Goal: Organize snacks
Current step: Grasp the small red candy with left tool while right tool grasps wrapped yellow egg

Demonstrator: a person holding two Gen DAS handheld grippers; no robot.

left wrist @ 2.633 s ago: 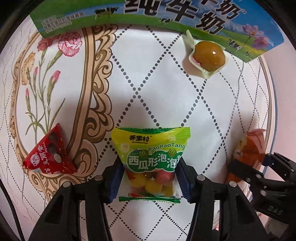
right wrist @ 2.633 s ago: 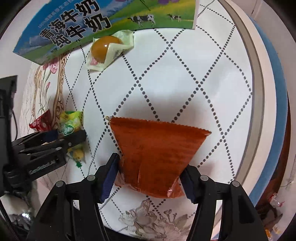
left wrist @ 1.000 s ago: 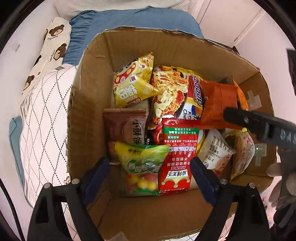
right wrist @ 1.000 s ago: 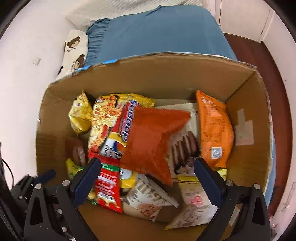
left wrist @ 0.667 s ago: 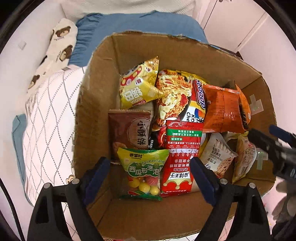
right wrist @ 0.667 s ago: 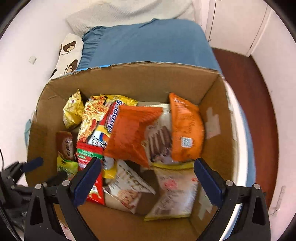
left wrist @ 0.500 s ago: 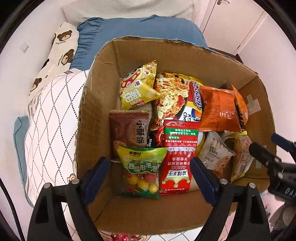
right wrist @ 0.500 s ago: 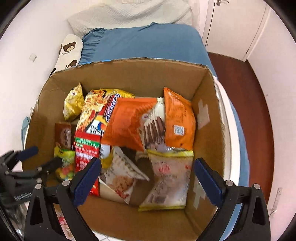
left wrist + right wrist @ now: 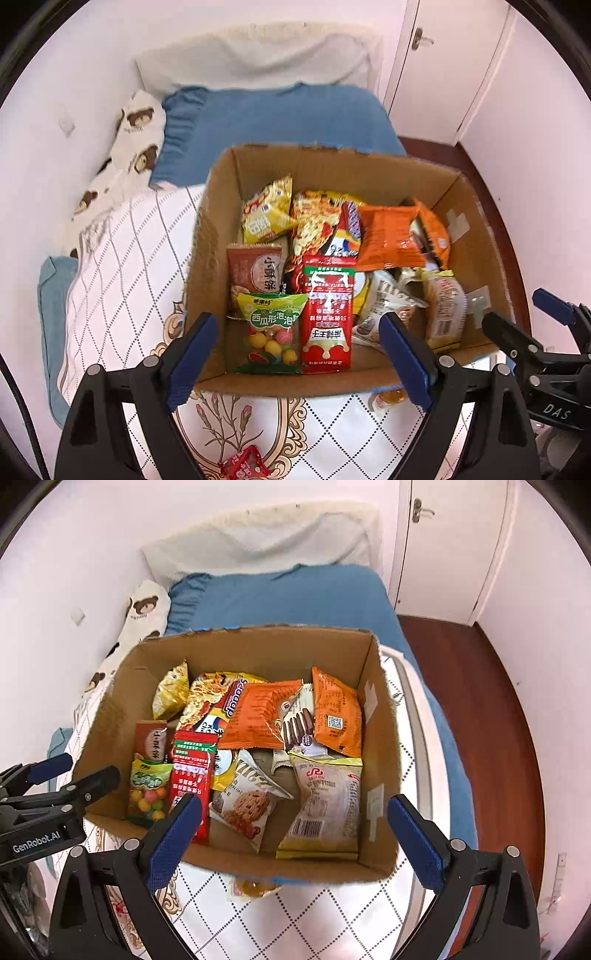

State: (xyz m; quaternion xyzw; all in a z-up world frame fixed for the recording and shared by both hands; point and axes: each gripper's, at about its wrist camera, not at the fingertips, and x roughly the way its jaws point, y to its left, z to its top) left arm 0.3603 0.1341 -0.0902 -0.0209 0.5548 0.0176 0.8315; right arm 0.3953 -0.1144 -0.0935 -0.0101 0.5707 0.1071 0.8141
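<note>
Starting at the left: white diamond-print desk (image 9: 122, 258), with a small red packet (image 9: 243, 467) lying near its front edge, not yet boxed. Next, left claw (image 9: 298, 356) released, jaws spread wide and empty, hovering over the near-left corner of the box (image 9: 288, 382). Beneath it, inside the box, the green candy bag (image 9: 271, 321) lying flat beside the red sachet (image 9: 327, 314), edges touching. Further right, the orange bag (image 9: 264, 716) resting on top of the pile mid-box. In front of the box's near wall, a jelly cup (image 9: 255, 888) on the desk, half hidden under the cardboard edge. Last, right claw (image 9: 294, 838) likewise released and empty, above the near-right part of the box. Judged step: going back for the two strays. For the left side, lift clear of the cardboard wall before swinging back, then come down on the red packet with jaws across its narrow width, pinching the crinkled film rather than the seam tip. For the right side, approach the cup from the front, low and level, since the box edge likely blocks a drop from above; close gently on the rim, as the glossy wrap looks slippery. Keep the two claws apart while crossing the near wall.
</note>
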